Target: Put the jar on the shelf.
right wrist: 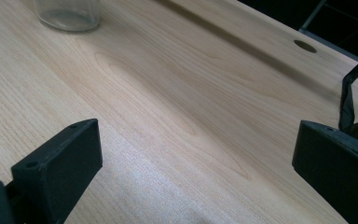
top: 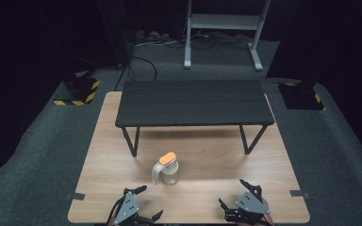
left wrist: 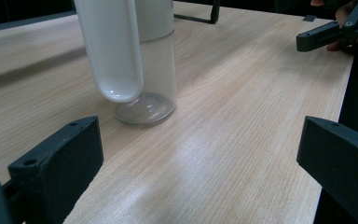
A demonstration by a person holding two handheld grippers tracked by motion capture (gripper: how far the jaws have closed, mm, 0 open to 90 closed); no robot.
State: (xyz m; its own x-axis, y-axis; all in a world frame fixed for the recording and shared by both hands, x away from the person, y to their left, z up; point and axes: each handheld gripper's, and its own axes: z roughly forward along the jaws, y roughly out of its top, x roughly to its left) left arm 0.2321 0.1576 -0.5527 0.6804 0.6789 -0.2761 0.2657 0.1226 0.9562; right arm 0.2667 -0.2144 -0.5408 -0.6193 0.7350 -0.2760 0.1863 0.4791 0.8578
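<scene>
where dark carpet spreads, pale wooden table

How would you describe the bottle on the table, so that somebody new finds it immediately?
Look at the light wooden table, in front of the small black bench standing on it. There the bottle stands upright, between the bench and the two grippers. It is clear, with an orange lid and a white handle.

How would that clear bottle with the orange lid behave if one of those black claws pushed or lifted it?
The bottle looks empty, so it is probably light. It stands taller than its round base is wide, so a push near the lid might tip it, and once on its side it could roll. Its clear wall looks smooth and stiff, so the jaws may slip; the white handle seems the surer hold.
</scene>
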